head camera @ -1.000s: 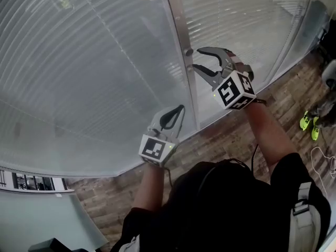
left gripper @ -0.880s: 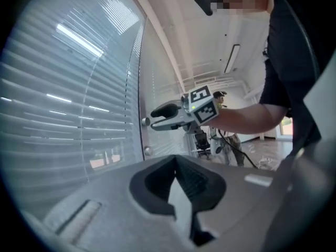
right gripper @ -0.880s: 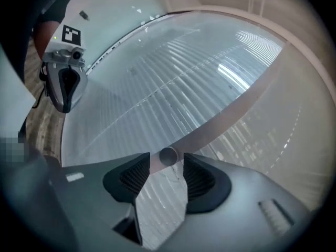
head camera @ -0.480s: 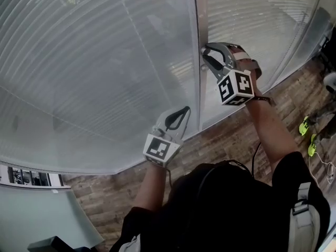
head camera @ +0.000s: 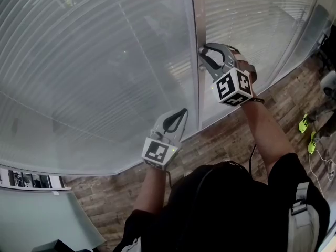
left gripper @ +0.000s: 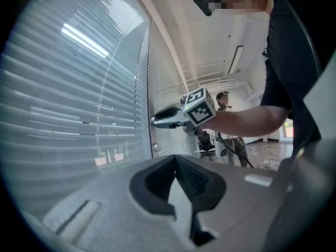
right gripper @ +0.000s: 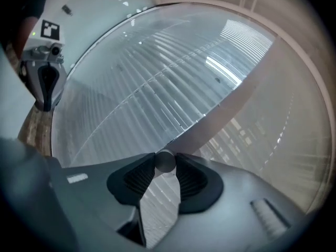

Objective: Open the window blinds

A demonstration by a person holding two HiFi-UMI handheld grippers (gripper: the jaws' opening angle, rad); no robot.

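Slatted window blinds (head camera: 105, 62) hang shut behind the glass panes. A small round metal knob (head camera: 201, 50) sticks out of the upright metal frame (head camera: 195, 20) between two panes. My right gripper (head camera: 202, 55) reaches level to the frame. Its jaws are closing, and in the right gripper view the knob (right gripper: 165, 161) sits between both fingertips, touching them. My left gripper (head camera: 182, 111) hangs lower and nearer, beside the glass, shut with nothing in it. In the left gripper view its jaws (left gripper: 176, 161) meet, and the right gripper (left gripper: 155, 121) shows ahead at the frame.
A brown wood-pattern floor (head camera: 231, 135) runs along the foot of the glass. Neon-yellow shoes (head camera: 305, 122) and white cables (head camera: 321, 159) lie at the right. A person (left gripper: 226, 101) and an office chair (left gripper: 206, 140) stand far behind.
My right gripper has moved left onto the frame, and its wide jaws have narrowed round the knob. The left gripper has hardly shifted.
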